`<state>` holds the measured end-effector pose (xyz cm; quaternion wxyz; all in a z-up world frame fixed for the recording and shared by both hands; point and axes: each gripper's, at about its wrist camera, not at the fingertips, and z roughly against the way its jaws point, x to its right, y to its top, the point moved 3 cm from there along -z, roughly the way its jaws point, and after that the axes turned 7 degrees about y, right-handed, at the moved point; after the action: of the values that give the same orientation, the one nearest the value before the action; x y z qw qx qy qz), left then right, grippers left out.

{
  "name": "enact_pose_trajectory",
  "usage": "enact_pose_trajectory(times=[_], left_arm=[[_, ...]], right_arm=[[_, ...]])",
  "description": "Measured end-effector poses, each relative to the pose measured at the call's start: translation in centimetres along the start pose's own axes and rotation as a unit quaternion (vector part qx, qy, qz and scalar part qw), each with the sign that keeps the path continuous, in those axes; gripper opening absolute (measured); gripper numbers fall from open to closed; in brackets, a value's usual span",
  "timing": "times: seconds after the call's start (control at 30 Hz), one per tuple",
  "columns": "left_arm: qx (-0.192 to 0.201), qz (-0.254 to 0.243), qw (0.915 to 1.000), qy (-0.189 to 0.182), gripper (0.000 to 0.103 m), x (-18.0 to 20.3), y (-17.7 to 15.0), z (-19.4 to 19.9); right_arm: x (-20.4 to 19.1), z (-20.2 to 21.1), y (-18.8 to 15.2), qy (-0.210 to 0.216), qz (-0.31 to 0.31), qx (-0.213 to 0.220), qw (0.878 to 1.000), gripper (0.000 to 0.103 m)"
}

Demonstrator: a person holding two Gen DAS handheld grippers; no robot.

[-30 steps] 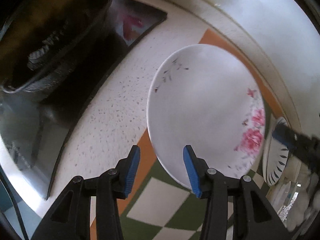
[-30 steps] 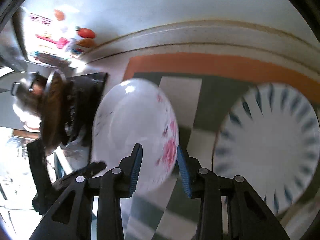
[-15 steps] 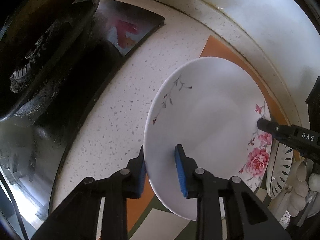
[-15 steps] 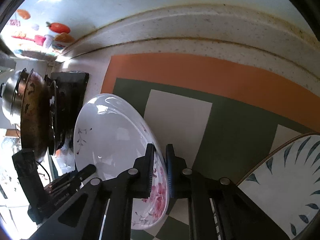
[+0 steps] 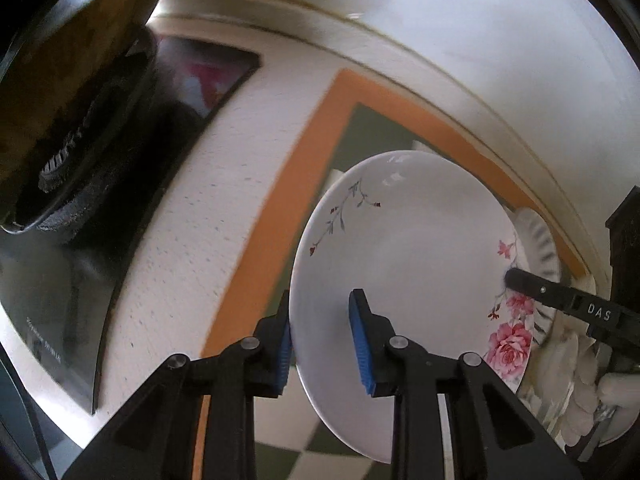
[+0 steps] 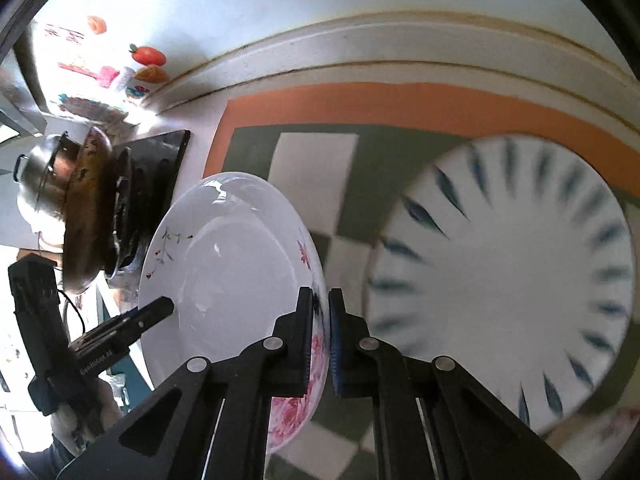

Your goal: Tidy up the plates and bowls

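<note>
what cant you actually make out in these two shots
- Left wrist: most of the blue-striped plate, hidden behind the floral plate.
- Left wrist: the right tool, its tip alone visible; jaws unreadable.
- Right wrist: the blue-striped plate's pattern, motion-blurred; its lower edge hidden by the tool's arms.
- Right wrist: wall stickers, too small to read.

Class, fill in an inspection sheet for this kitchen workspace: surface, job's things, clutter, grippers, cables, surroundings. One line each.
Surface: speckled white countertop with an orange-bordered green-and-white checked mat.
Job's things: floral plate lifted and tilted; blue-leaf plate lying on the mat.
Clutter: nothing seen.
Grippers: left gripper straddles the floral plate's near rim; right gripper is clamped on the opposite rim.
Cables: thin dark cable by the left gripper's body.
Surroundings: black cooktop carrying a dark wok, white wall with fruit stickers.
</note>
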<state>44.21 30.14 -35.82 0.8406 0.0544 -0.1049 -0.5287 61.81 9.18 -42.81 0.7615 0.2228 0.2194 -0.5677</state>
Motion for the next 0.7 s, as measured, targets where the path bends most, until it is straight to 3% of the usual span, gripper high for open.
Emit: enact_pose_trajectory(times=[0.27, 0.5, 0.7], left_arm=[[-0.014, -0.034, 0.998, -0.05, 0.024, 4.7, -3.7, 3.1], [-0.018, -0.061, 0.9967, -0.05, 0.024, 8.5, -8.5, 4.3], [-0.032, -0.083, 0.9949, -0.047, 0.024, 11.0, -12.5, 3.6]], right_arm=[[2.7, 7.5, -8.3, 0.008, -0.026, 0.038, 0.999, 0.009], [6.4, 11.4, -16.1, 0.017, -0.051, 0.053, 0.997, 0.009], [9.8, 11.9, -21.8, 0.013, -0.072, 0.04, 0.997, 0.009]])
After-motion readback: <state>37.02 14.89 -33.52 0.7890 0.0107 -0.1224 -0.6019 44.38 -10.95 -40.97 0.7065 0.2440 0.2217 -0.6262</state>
